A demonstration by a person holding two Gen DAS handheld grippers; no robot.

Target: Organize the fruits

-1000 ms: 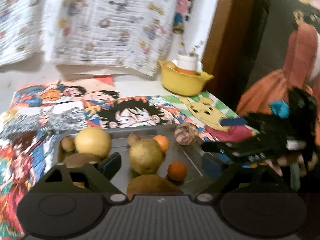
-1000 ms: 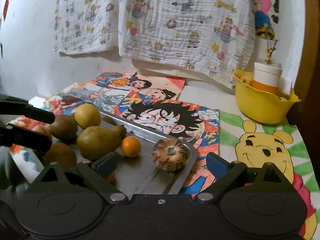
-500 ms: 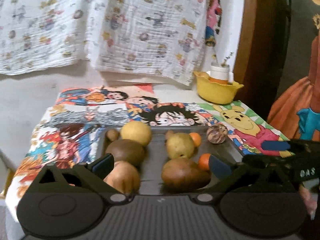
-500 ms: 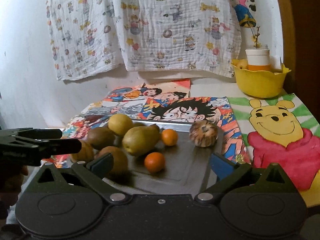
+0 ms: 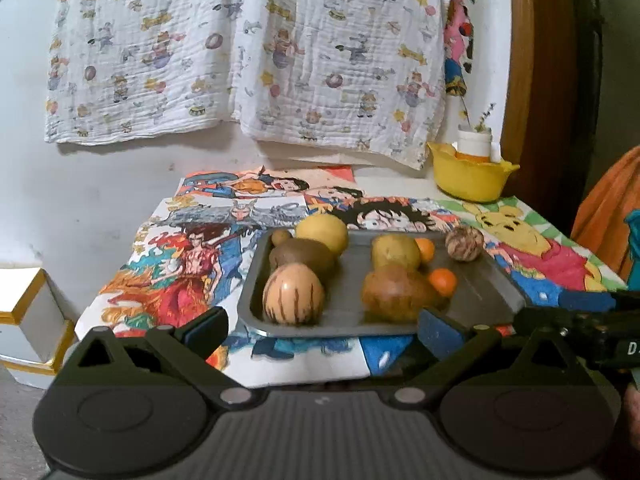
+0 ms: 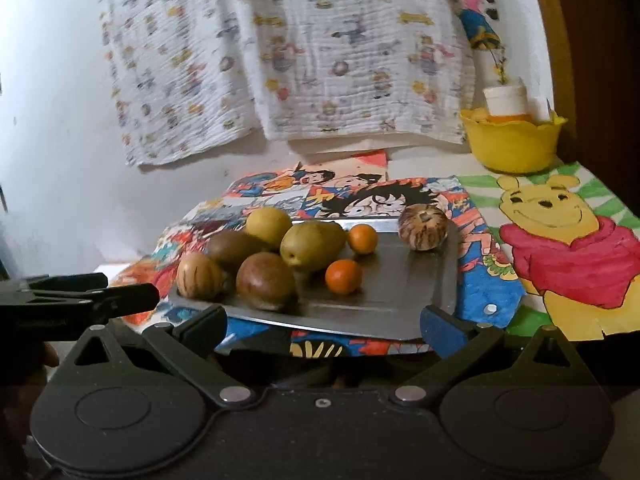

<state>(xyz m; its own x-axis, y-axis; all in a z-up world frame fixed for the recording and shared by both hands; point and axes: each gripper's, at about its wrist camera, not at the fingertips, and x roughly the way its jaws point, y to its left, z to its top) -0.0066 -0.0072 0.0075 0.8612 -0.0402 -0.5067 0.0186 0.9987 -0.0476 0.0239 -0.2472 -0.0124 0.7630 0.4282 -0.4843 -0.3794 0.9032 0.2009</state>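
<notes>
Grippers: both mine, left (image 5: 322, 330) and right (image 6: 322, 322), spread apart, holding nothing.
Change: I've pulled both back from the tray (image 6: 400, 292).
Meaning: fruits all on tray; sorting likely finished.

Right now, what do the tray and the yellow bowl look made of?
Tray: looks like metal, grey with a dull brushed finish; its surface gives soft reflections of the fruit and the rim is thin and rolled. Yellow bowl: probably plastic; uniform bright colour, smooth semi-matte wall, moulded wavy rim. Neither can be confirmed by look alone.
</notes>
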